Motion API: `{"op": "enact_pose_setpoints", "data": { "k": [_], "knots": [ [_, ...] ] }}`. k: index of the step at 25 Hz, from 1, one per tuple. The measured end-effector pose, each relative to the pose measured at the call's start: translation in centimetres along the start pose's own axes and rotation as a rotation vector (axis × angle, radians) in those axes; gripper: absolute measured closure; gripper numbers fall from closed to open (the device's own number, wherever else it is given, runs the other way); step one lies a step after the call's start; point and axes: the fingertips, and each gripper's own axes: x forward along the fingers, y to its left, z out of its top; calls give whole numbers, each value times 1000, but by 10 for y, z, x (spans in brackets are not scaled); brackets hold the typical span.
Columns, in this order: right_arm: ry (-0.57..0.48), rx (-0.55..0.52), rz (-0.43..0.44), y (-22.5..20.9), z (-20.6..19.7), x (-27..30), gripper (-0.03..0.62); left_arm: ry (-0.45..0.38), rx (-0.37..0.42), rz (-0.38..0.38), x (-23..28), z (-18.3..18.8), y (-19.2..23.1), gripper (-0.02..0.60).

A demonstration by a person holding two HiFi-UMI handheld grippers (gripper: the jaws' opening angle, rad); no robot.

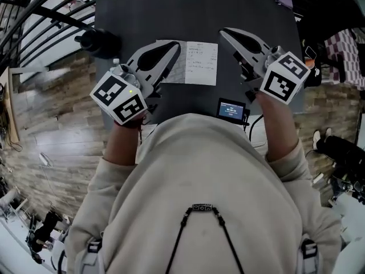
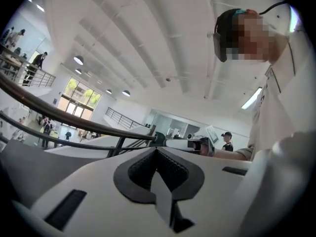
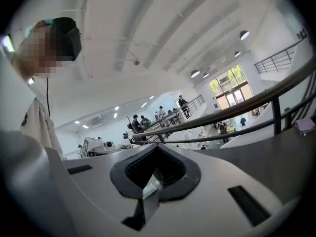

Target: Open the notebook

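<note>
- Table [image 1: 251, 4]: dark top, bears everything listed
- Notebook [image 1: 201, 64]: table centre, flat, already spread open, white pages up; spread runs left to right; lies ahead of and between both tools
- Left gripper [image 1: 174, 46]: clenched, empty; tip overlaps left page, nearer of two
- Right gripper [image 1: 224, 32]: clenched, empty; just off right page edge
- Screen unit [image 1: 231, 108]: near table edge, digits unreadable
- Writing: handwritten lines on right page, too small to read

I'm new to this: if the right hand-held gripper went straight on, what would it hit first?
Probably nothing near: the right hand-held gripper, shut and empty, points over the dark table. The way looks free until the metal railing beyond, though depth is unclear.
</note>
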Motion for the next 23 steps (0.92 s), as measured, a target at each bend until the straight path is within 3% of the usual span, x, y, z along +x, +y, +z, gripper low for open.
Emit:
{"op": "enact_pose_setpoints", "data": {
  "k": [5,9,14,23],
  "knots": [
    [-117,-52,-91,23,25,-35,578,-1,89,-127,10,29,-45,581],
    [-127,-128,-113,38,33,-47,577,1,150,-178,14,41,-64,581],
    [-129,-169,-142,37,31,-47,579,2,175,-180,13,42,-70,581],
    [-103,-169,-110,35,31,-37,578,11,174,-161,14,44,-65,581]
  ]
}}
